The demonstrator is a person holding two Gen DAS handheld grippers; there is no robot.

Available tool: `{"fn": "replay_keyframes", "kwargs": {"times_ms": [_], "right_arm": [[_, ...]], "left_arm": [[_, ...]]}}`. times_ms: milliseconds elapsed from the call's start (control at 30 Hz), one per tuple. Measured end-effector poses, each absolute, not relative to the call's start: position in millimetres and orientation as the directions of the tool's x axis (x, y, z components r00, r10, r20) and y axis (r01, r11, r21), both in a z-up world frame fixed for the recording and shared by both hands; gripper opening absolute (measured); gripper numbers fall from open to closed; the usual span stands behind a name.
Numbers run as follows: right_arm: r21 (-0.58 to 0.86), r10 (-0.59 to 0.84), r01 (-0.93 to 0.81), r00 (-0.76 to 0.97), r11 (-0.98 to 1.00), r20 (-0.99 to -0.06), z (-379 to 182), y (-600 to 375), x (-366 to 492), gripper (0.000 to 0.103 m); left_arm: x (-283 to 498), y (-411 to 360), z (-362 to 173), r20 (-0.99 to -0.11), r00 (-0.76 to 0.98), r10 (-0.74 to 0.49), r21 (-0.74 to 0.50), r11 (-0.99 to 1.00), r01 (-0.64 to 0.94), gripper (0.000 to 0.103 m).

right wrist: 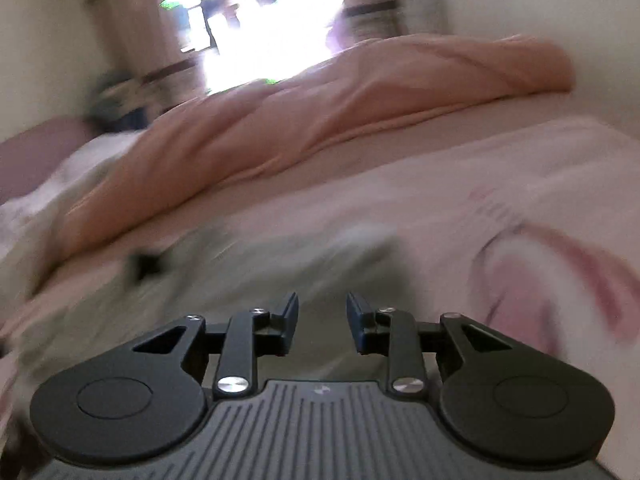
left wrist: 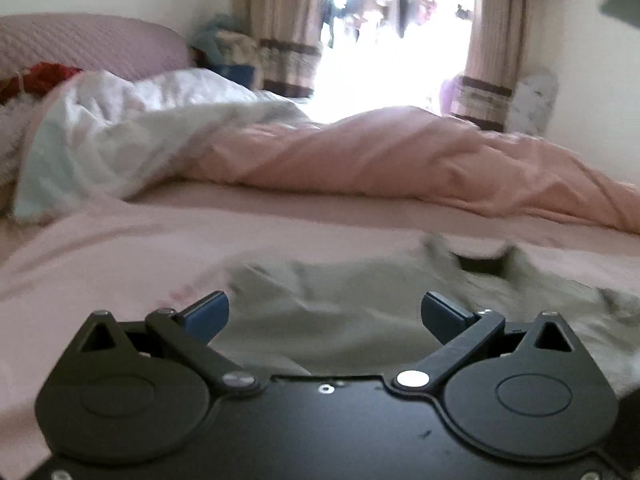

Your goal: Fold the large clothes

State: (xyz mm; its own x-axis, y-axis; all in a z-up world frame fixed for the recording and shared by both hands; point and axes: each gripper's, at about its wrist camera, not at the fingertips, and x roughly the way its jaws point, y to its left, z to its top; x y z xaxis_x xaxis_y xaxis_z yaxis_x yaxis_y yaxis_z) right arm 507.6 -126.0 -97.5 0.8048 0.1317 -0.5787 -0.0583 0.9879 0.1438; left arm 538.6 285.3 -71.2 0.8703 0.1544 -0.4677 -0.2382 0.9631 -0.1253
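Between folds: grey shirt [left wrist: 360,292] lying on bed [left wrist: 120,248], near duvet [left wrist: 400,160]. Left gripper [left wrist: 325,312] wide open, right gripper [right wrist: 322,318] partly open, both empty. Next: pinching a shirt edge.

Left cam: my left gripper [left wrist: 325,312] has its fingers [left wrist: 208,314] spread wide, nothing between them. Grey-green shirt [left wrist: 340,300] lies rumpled on the bed [left wrist: 120,248] right under it, dark neck opening on the far side. Behind it, a pink duvet [left wrist: 400,160] bunched across the bed, with a white quilt [left wrist: 120,128] to its left. Curtains [left wrist: 280,20] flank the blown-out window [left wrist: 396,40]. Frame is a bit blurred.
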Motion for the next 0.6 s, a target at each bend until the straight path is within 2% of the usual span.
{"fn": "replay_keyframes", "kwargs": {"times_ms": [133,200,233,267,367,433,500,533,600], "right_arm": [[0.060,0.191,-0.192,0.788,0.980,-0.586,-131.8,-61.3,470.2,0.035],[-0.084,0.096,-0.174,0.814,0.981,-0.573,-147.7,-37.1,473.7,0.035],[-0.106,0.085,-0.177,0.814,0.979,-0.575,-155.7,-34.9,476.2,0.035],[-0.086,0.097,-0.178,0.813,0.980,-0.575,-156.0,-38.1,477.7,0.035],[-0.015,0.106,-0.144,0.787,0.989,-0.607,-128.9,-49.9,479.9,0.033],[0.048,0.189,-0.196,0.804,0.979,-0.564,-109.0,-52.9,463.2,0.033],[0.112,0.272,-0.257,0.762,0.960,-0.588,-111.9,-41.8,454.9,0.034],[0.107,0.278,-0.272,0.734,0.956,-0.619,-121.7,-34.6,456.8,0.036],[0.002,0.214,-0.280,0.728,0.960,-0.651,-148.7,-20.8,462.6,0.037]], "left_arm": [[534.5,236.4,-99.3,-0.521,0.851,0.064,-0.099,0.986,-0.135,0.103],[548.2,214.5,-123.8,-0.566,0.820,0.089,0.026,0.996,-0.090,0.103],[553.6,205.0,-137.7,-0.590,0.796,0.132,0.107,0.991,-0.085,0.103],[553.4,201.7,-148.2,-0.572,0.808,0.141,0.140,0.987,-0.074,0.103],[546.8,211.1,-138.5,-0.579,0.804,0.138,0.113,0.990,-0.088,0.103],[530.9,207.9,-121.3,-0.545,0.827,0.139,0.089,0.990,-0.108,0.103],[520.2,202.4,-110.2,-0.542,0.833,0.111,0.035,0.993,-0.109,0.103],[523.7,201.3,-111.3,-0.570,0.816,0.093,0.020,0.995,-0.099,0.103],[540.3,194.2,-135.5,-0.676,0.730,0.096,0.080,0.995,-0.057,0.103]]}}
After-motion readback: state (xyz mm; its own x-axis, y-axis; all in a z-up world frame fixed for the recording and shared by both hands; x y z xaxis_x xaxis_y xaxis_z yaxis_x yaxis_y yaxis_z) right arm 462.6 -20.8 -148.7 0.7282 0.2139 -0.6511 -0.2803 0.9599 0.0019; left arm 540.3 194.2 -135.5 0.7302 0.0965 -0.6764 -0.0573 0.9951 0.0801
